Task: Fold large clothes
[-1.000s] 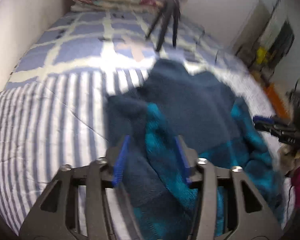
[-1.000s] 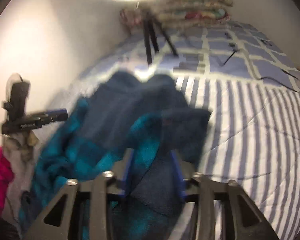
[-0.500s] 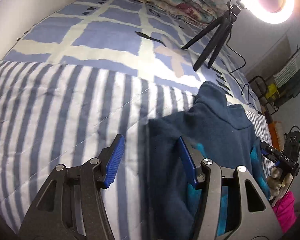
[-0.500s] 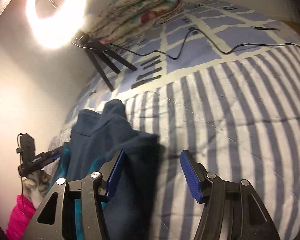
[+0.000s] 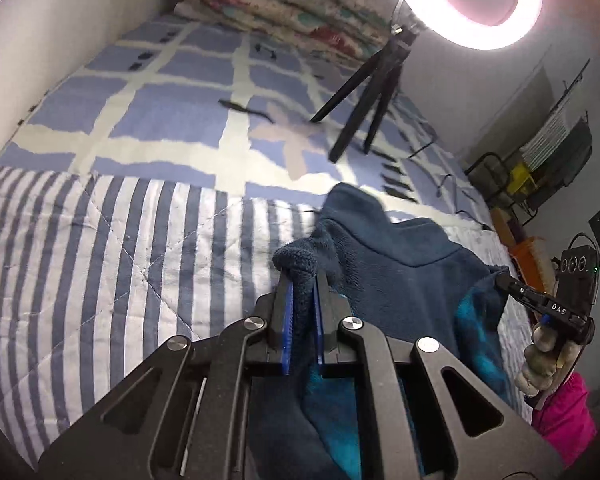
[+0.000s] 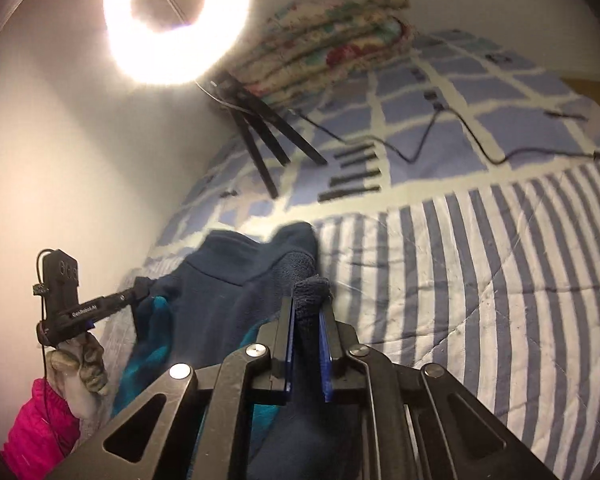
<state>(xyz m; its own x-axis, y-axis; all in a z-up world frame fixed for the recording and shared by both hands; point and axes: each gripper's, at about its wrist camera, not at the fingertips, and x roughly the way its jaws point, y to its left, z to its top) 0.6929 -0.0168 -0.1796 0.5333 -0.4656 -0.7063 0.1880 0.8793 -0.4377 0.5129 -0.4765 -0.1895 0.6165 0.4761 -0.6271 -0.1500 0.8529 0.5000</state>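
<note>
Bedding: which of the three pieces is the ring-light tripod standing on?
The blue-checked blanket: the tripod legs rest on it, beyond the striped quilt and short of the folded floral quilt by the wall.

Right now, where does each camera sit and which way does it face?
Left wrist: on the left gripper, facing along the bed to the ring light; right gripper and glove at right.
Right wrist: on the right gripper, facing likewise; left gripper at left.
Shared: both clamp the fleece.
</note>
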